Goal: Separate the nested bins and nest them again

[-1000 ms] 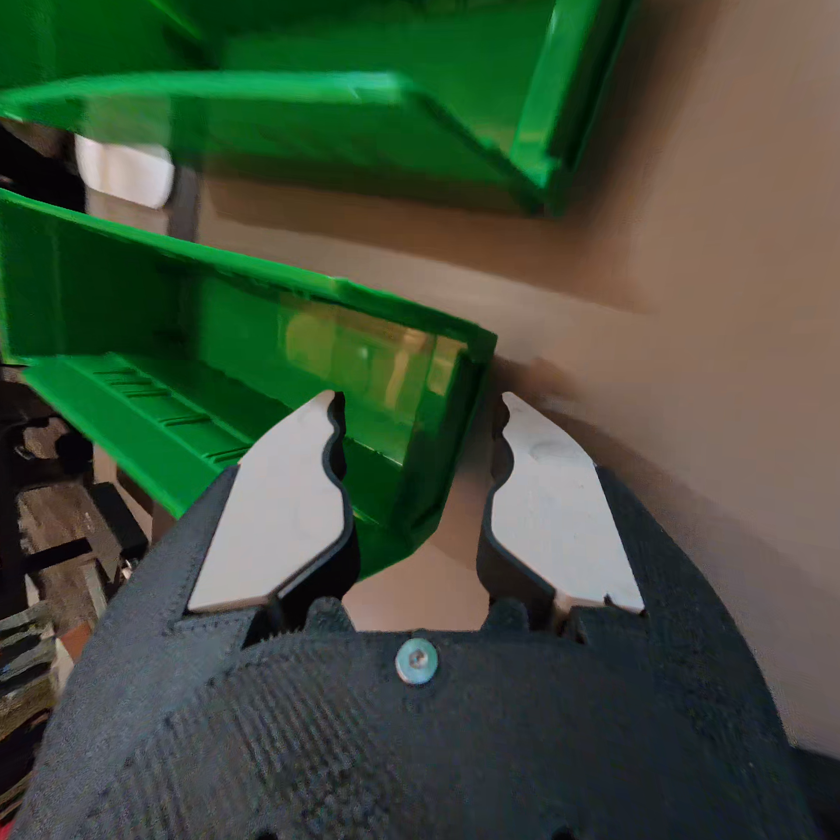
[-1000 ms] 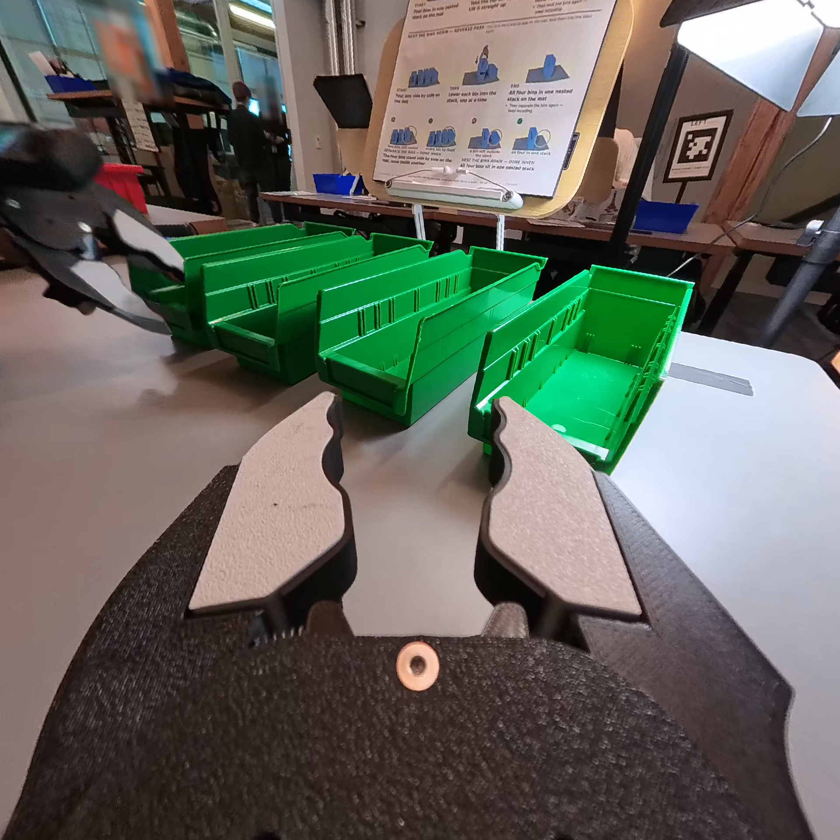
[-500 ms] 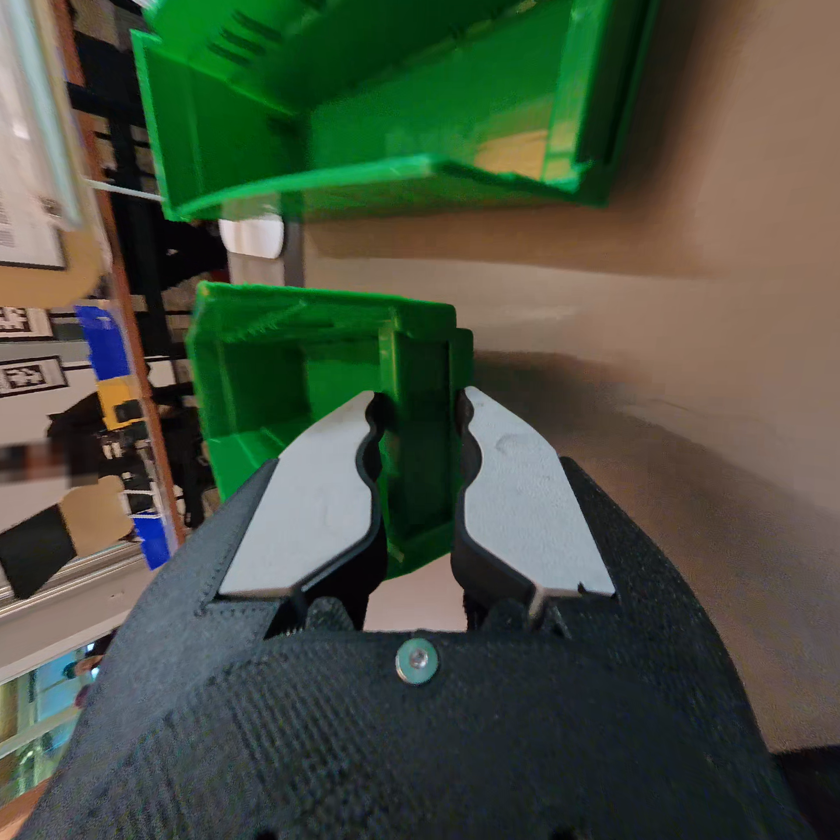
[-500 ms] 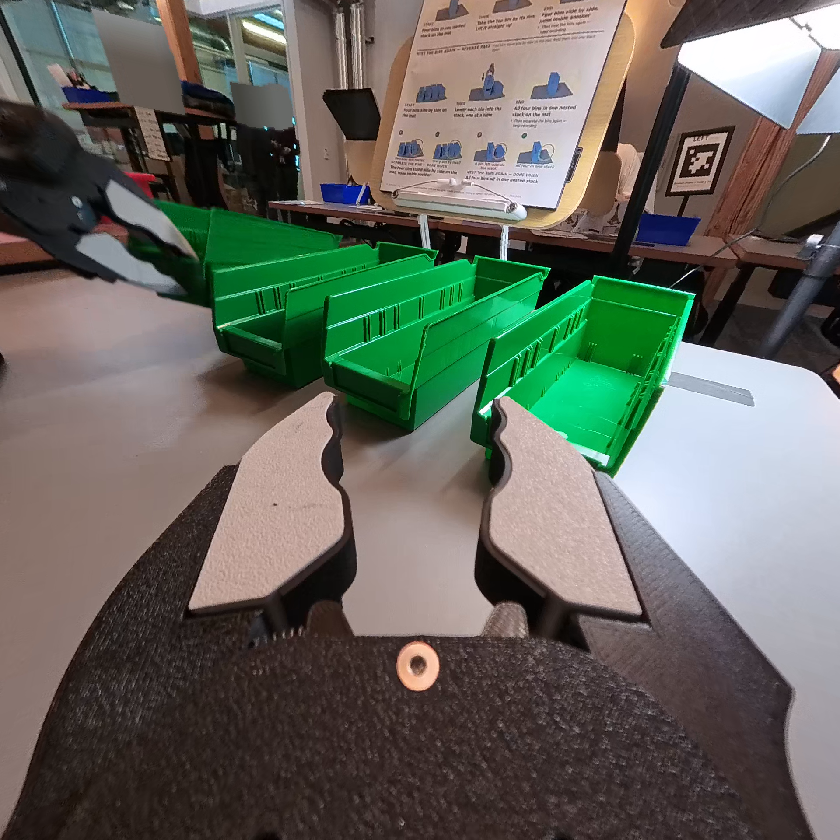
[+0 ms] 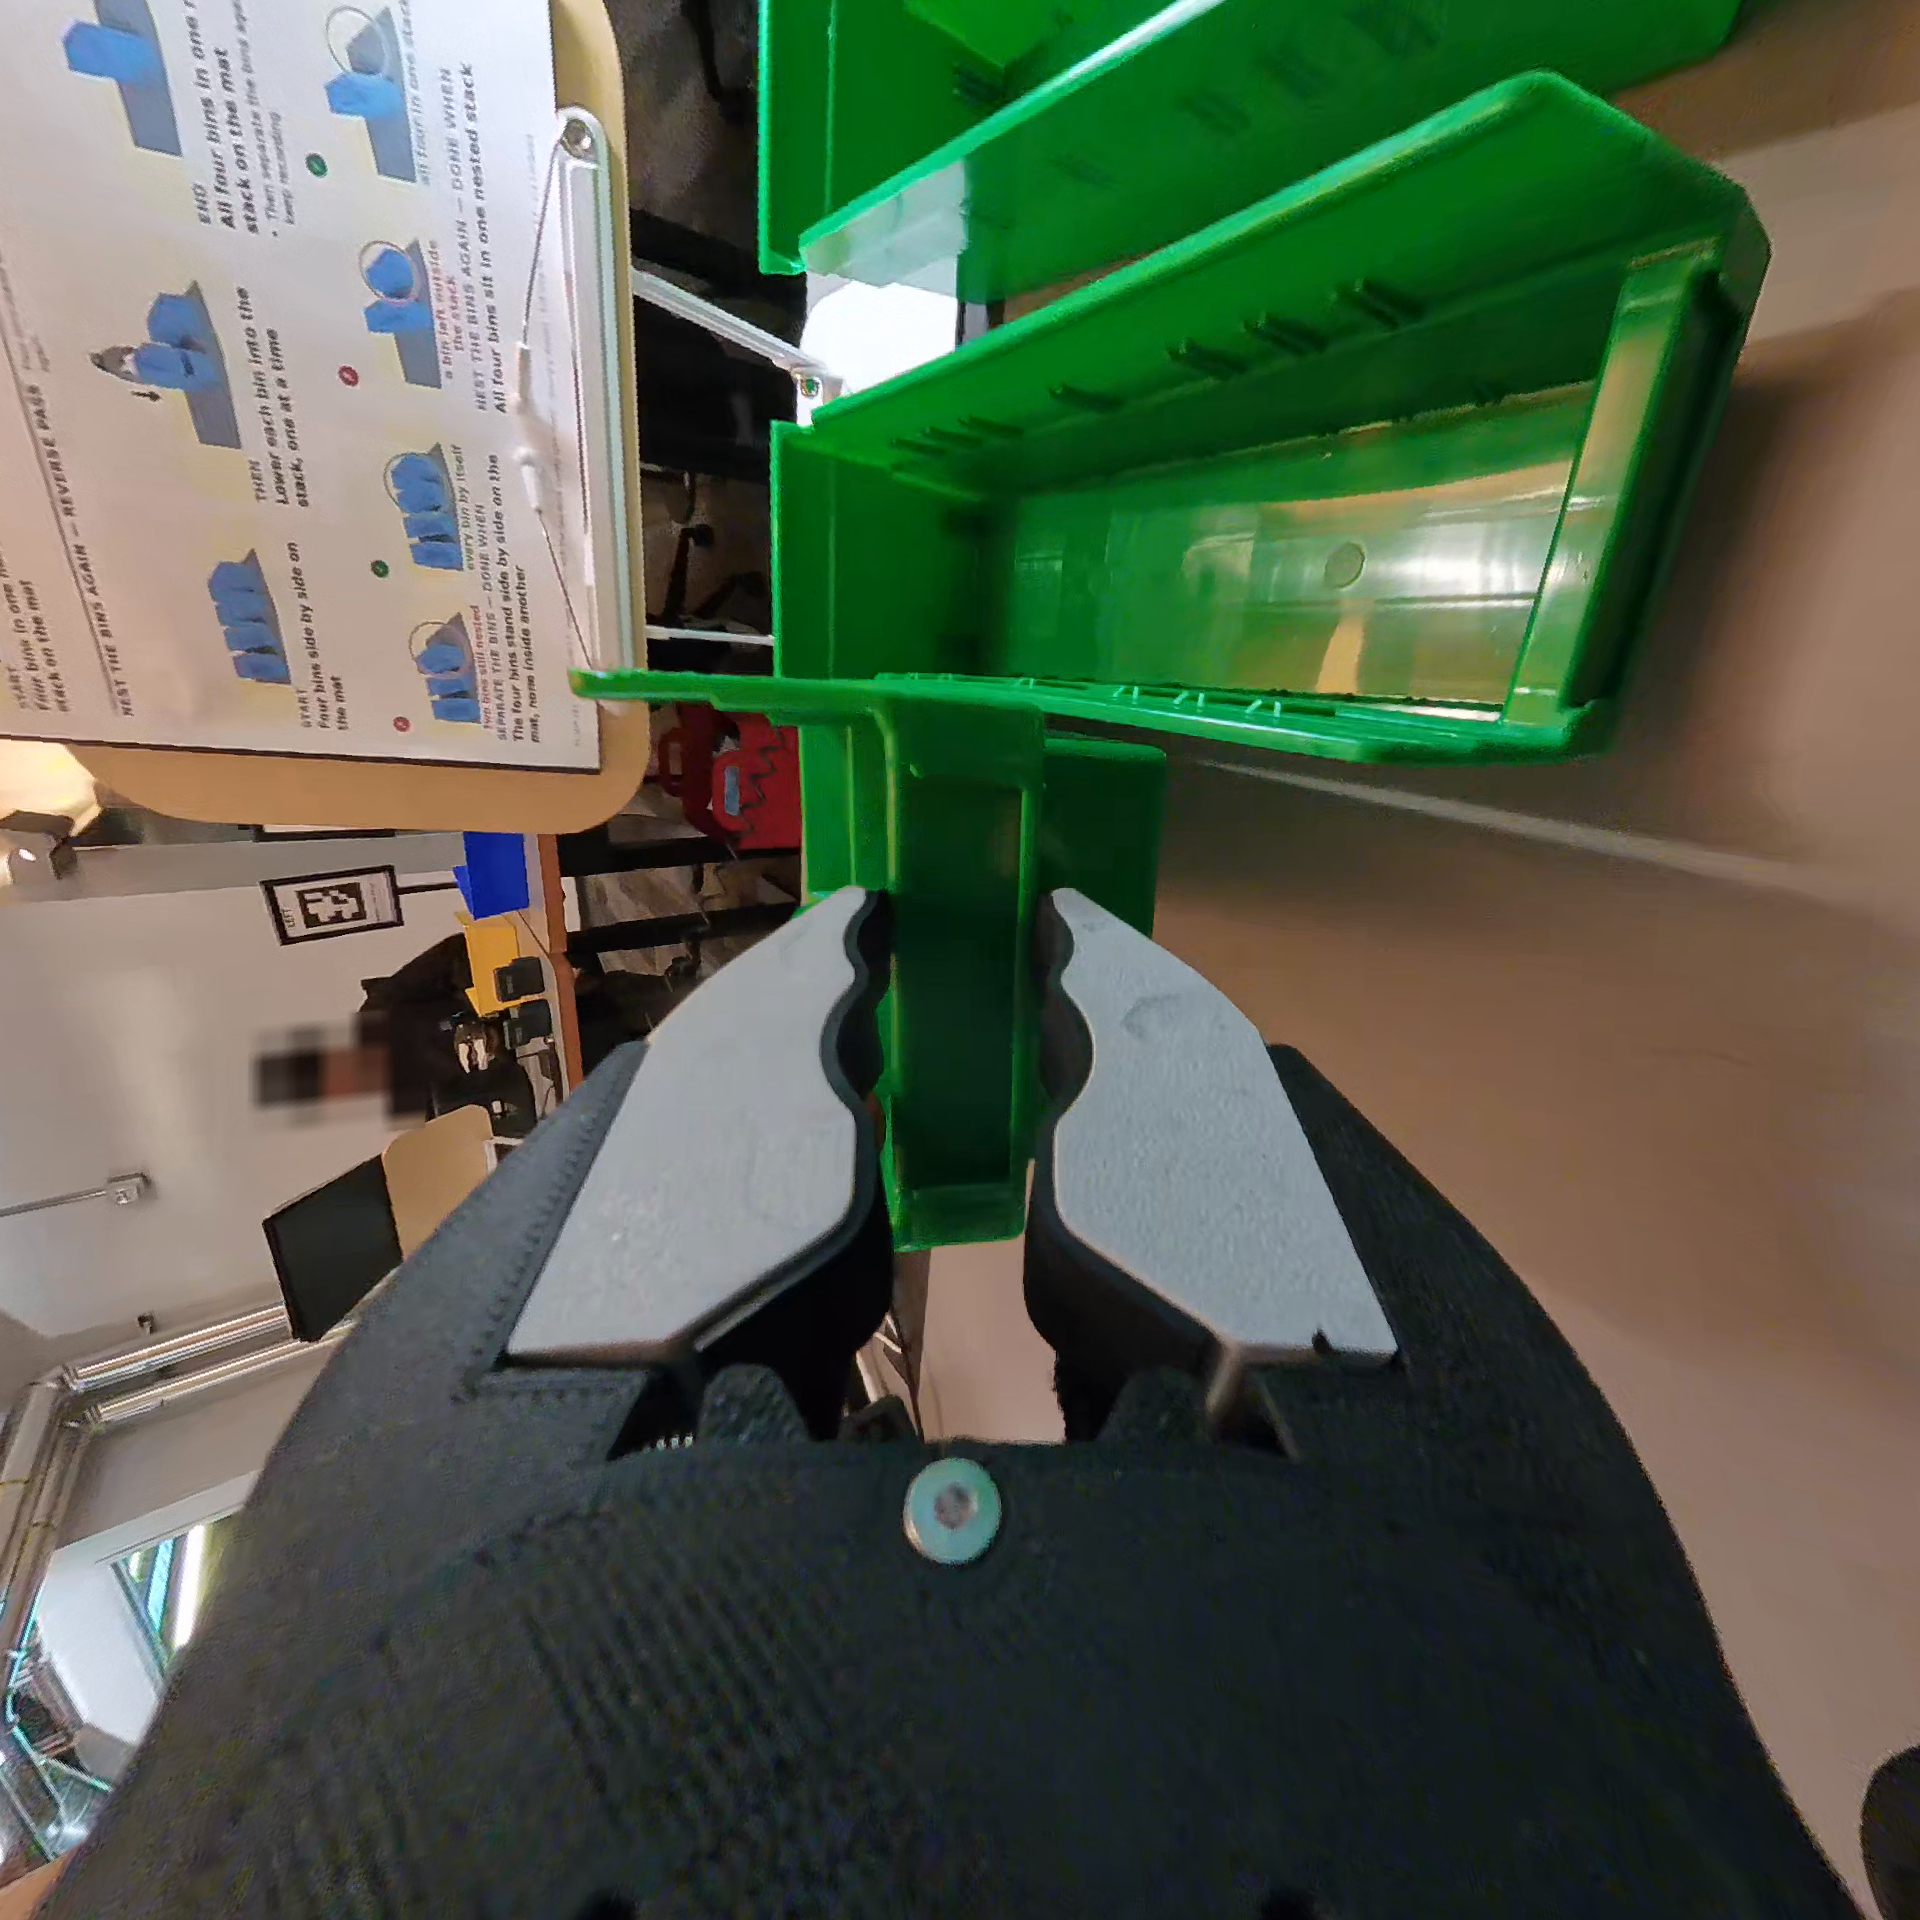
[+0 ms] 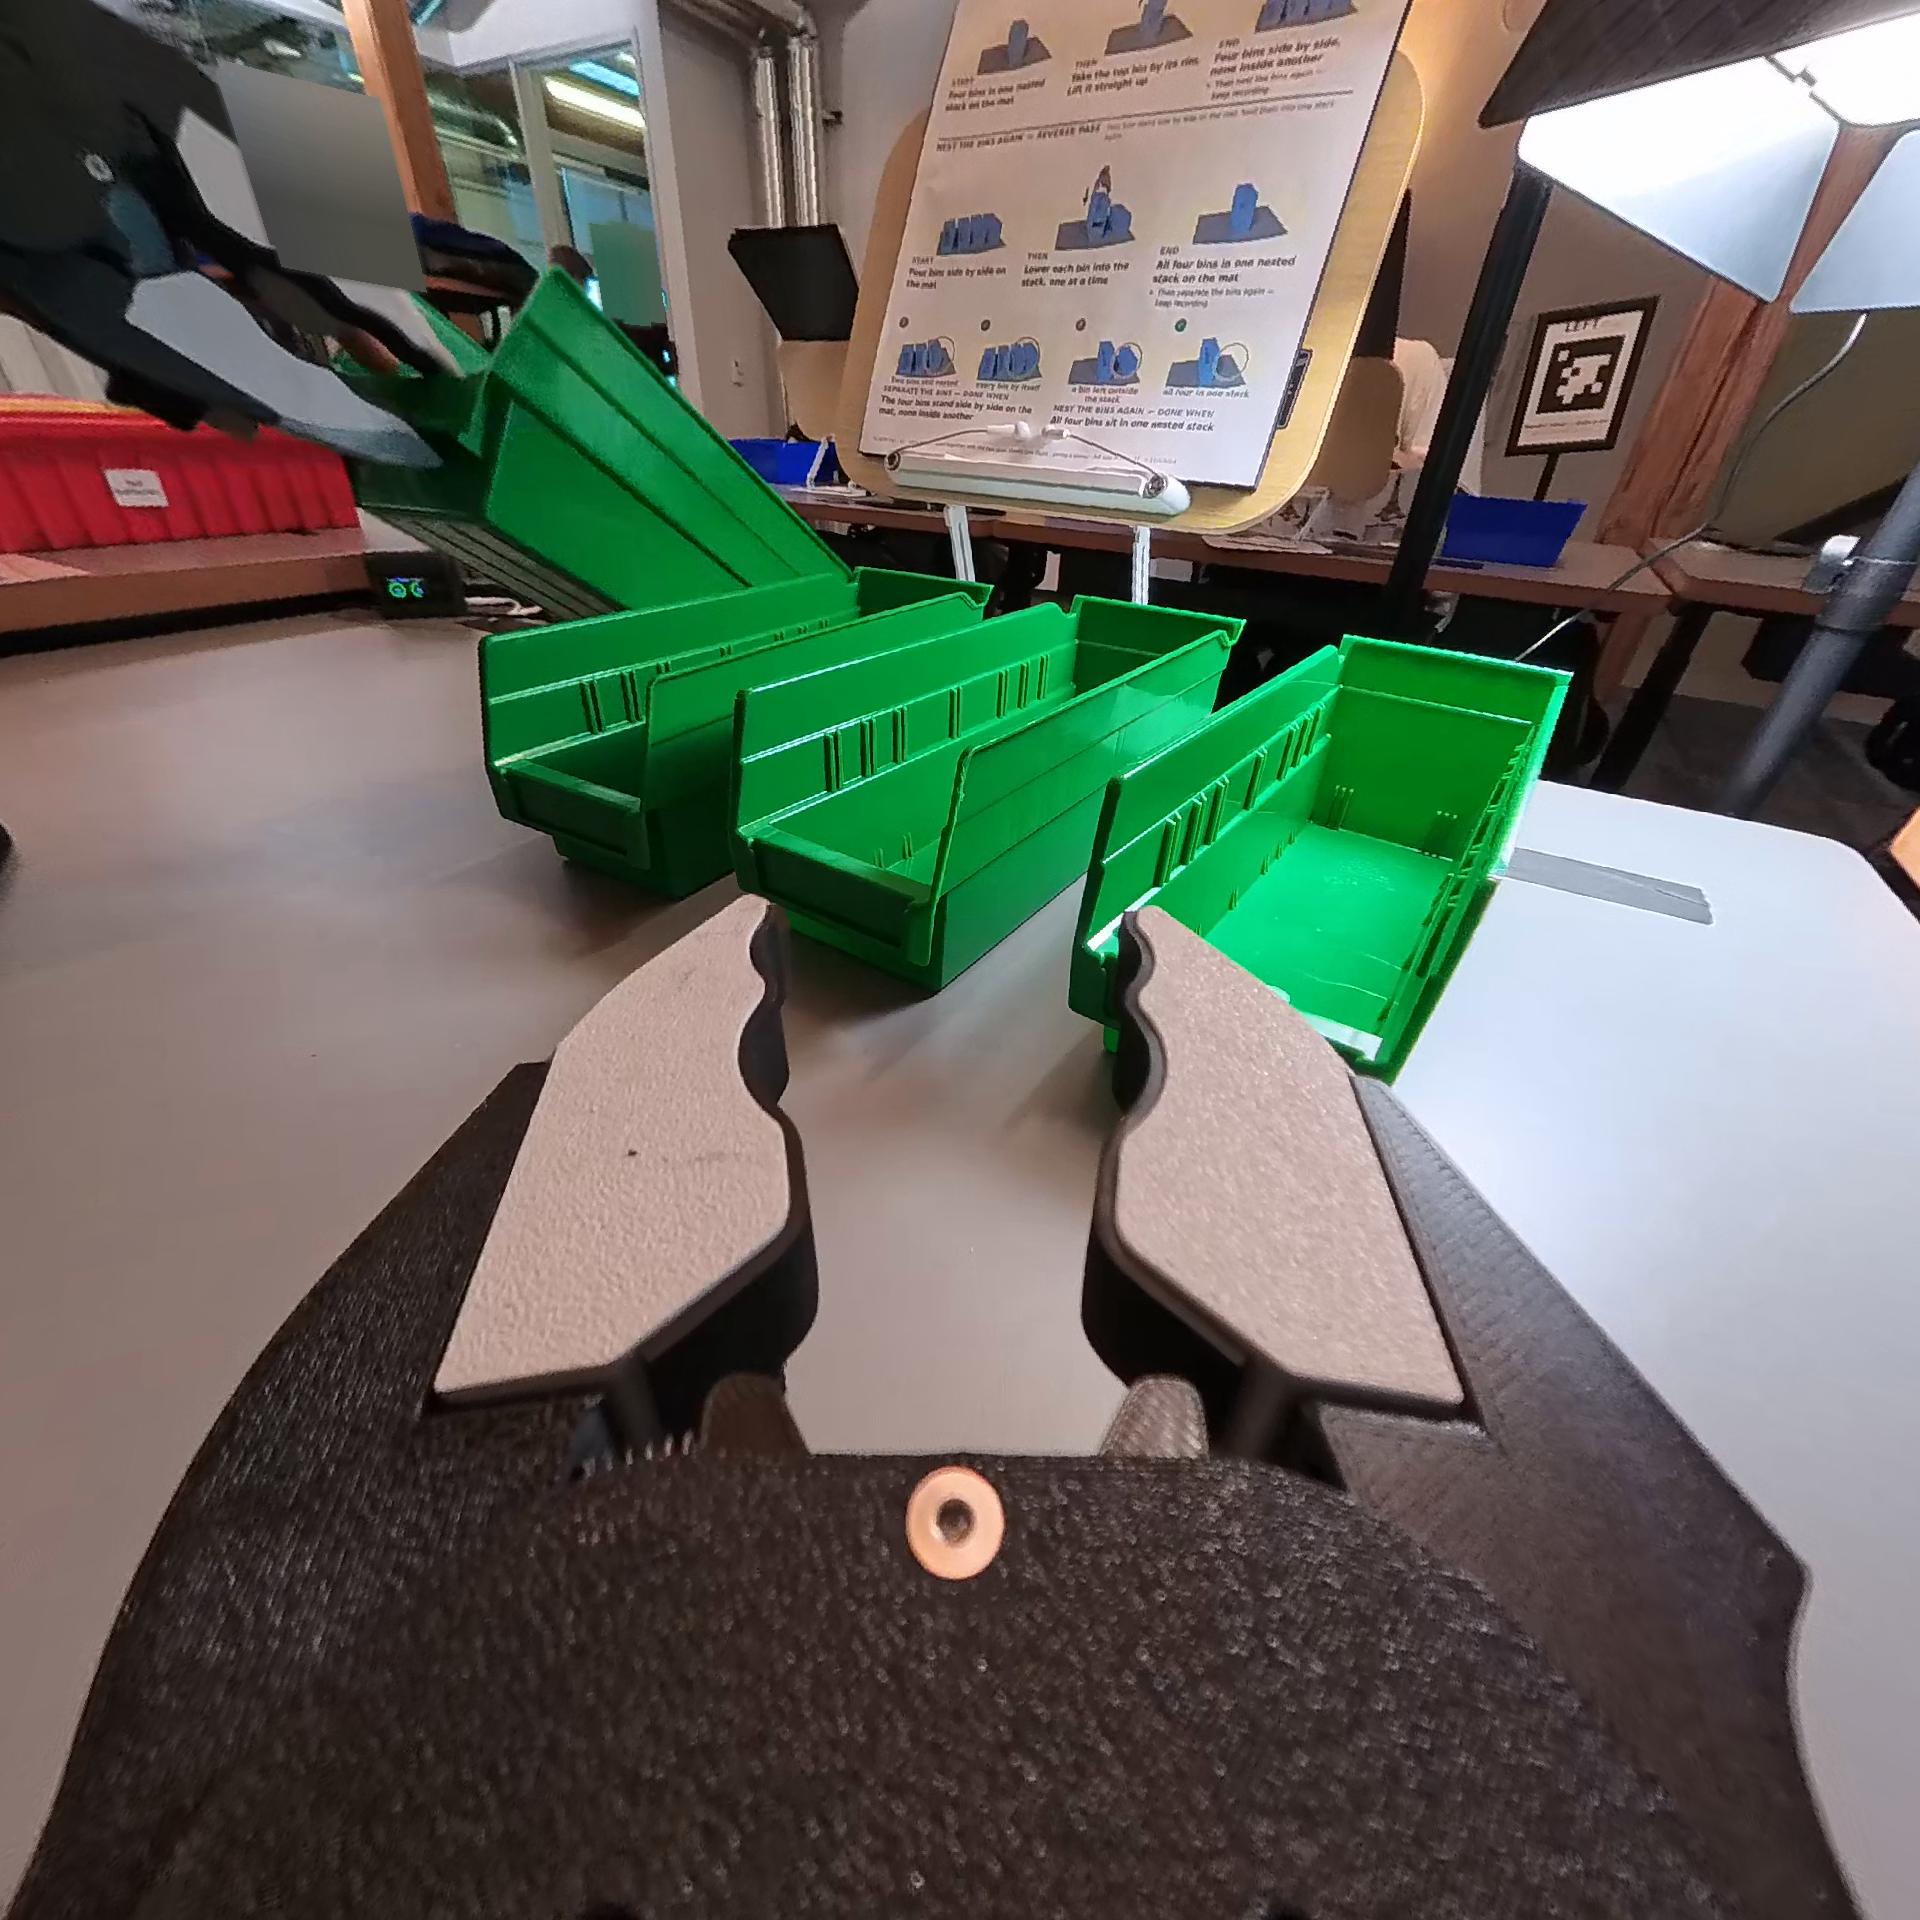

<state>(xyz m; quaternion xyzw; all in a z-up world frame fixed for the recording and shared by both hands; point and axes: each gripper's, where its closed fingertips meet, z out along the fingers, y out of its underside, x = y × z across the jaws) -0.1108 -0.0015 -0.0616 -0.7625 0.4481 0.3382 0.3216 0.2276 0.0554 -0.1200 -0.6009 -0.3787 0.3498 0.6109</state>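
The setting was a lab or workshop arranged for recorded trials. A pictorial instruction sheet (image 6: 1122, 239) was clipped to a wooden board behind the grey work table (image 6: 1662, 1091). A square black-and-white marker sign (image 6: 1579, 379) stood to its right. Long benches (image 6: 1351, 551) carried blue bins (image 6: 1517, 520), and a studio light panel (image 6: 1683, 177) hung overhead.

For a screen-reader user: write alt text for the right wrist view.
The open right tool hovers over a grey table, facing three green bins standing side by side. At far left, the left tool holds a fourth green bin tilted up off the table; an instruction board stands behind.
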